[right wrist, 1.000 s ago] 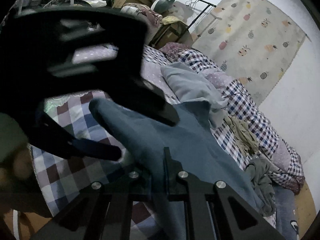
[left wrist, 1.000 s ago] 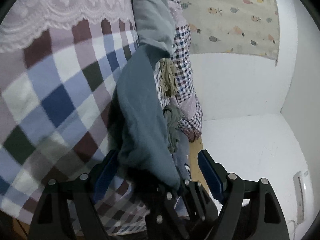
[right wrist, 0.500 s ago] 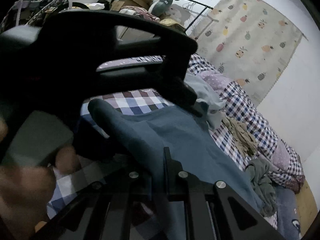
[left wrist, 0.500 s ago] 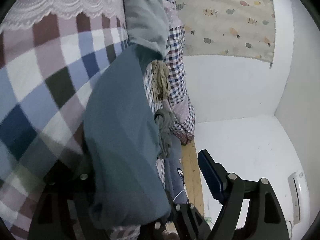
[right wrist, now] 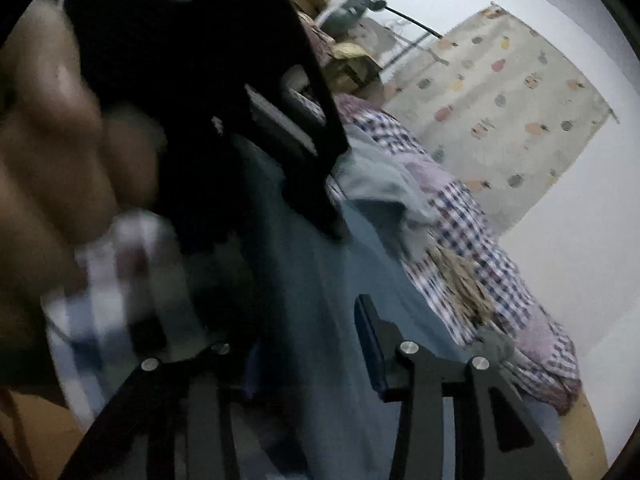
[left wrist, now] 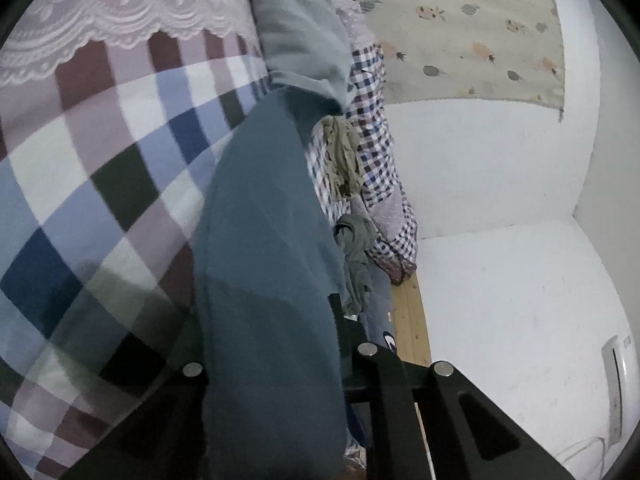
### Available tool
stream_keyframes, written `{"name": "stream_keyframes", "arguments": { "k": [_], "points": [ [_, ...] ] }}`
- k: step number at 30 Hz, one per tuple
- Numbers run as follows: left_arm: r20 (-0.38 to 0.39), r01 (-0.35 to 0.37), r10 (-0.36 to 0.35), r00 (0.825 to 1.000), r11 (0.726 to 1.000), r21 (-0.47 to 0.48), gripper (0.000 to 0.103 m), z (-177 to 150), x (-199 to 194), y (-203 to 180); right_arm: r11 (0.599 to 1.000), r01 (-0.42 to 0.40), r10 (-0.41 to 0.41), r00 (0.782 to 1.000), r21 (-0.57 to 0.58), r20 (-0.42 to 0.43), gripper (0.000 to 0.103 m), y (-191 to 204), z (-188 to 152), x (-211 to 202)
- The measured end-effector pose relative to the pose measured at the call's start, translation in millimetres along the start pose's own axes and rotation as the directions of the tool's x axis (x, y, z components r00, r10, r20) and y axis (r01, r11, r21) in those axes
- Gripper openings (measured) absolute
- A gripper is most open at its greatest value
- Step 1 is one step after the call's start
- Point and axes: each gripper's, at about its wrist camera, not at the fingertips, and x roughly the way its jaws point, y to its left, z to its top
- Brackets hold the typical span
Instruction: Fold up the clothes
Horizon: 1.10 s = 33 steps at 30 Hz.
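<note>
- Currently, the left gripper (left wrist: 276, 360) is clamped on a teal garment (left wrist: 264, 240) draped over the checked bedspread (left wrist: 100, 168).
- Right gripper (right wrist: 304, 344) stands parted, cloth lying between its fingers.
- Judgement: close the right on the edge, then carry both corners over evenly.

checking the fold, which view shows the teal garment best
The left wrist view: the teal garment is sharp there, running as a long band from the left tongs up across the checked bedspread. The right wrist view shows the same cloth, but blurred, dim and partly hidden behind the other gripper's dark body.
</note>
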Motion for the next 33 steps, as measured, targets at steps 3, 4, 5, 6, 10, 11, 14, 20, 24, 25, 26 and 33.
{"name": "stream_keyframes", "arguments": {
  "k": [3, 4, 5, 6, 10, 11, 14, 20, 24, 25, 26, 33],
  "points": [
    [0.0, 0.024, -0.024, 1.0, 1.0, -0.007, 0.007, 1.3, -2.5, -3.4, 0.998, 0.067, -0.067, 0.996, 0.005, -0.054, 0.048, -15.9, -26.1, 1.1],
    [0.001, 0.032, -0.032, 0.999, 0.999, -0.006, 0.006, 2.1, -2.7, -5.5, 0.996, 0.093, -0.093, 0.993, 0.0, -0.074, 0.055, -22.8, -36.8, 2.1],
    [0.003, 0.039, -0.039, 0.999, 0.999, -0.004, 0.006, 3.0, -2.6, -8.0, 0.993, 0.122, -0.122, 0.988, -0.008, -0.091, 0.056, -28.7, -47.2, 1.7],
    [0.005, 0.047, -0.047, 0.999, 0.999, -0.004, 0.006, 4.1, -3.2, -9.9, 0.989, 0.144, -0.145, 0.984, -0.018, -0.105, 0.057, -34.8, -57.2, 1.4],
    [0.015, 0.074, -0.074, 0.997, 0.997, -0.008, 0.006, 8.1, -5.8, -16.3, 0.974, 0.214, -0.223, 0.96, -0.071, -0.171, 0.057, -65.5, -102.9, 2.0],
    [0.019, 0.078, -0.078, 0.997, 0.997, -0.008, 0.006, 8.5, -5.7, -17.4, 0.97, 0.229, -0.241, 0.952, -0.085, -0.186, 0.057, -73.6, -114.9, 1.4],
    [0.031, 0.09, -0.09, 0.995, 0.996, -0.016, 0.006, 10.3, -3.5, -18.8, 0.962, 0.258, -0.271, 0.935, -0.084, -0.231, 0.06, -97.9, -148.5, -7.7],
    [0.047, 0.103, -0.102, 0.994, 0.994, -0.021, 0.006, 11.8, -4.7, -22.0, 0.932, 0.329, -0.36, 0.875, -0.15, -0.324, 0.063, -129.4, -206.9, -23.2],
    [0.058, 0.105, -0.103, 0.993, 0.994, -0.038, 0.006, 12.5, -5.0, -20.3, 0.914, 0.368, -0.405, 0.826, -0.169, -0.392, 0.063, -149.3, -238.2, -29.4],
    [0.059, 0.104, -0.101, 0.993, 0.994, -0.039, 0.006, 12.4, -5.4, -20.3, 0.912, 0.375, -0.41, 0.817, -0.166, -0.406, 0.062, -152.7, -241.5, -30.1],
    [0.059, 0.102, -0.099, 0.993, 0.994, -0.039, 0.006, 12.1, -6.1, -20.3, 0.912, 0.379, -0.408, 0.809, -0.156, -0.423, 0.062, -156.1, -245.0, -31.0],
    [0.061, 0.023, -0.02, 0.998, 0.999, -0.043, 0.006, 9.9, -5.6, -13.5, 0.936, 0.313, -0.353, 0.824, -0.164, -0.443, 0.011, -145.2, -249.7, -28.3]
  ]
}}
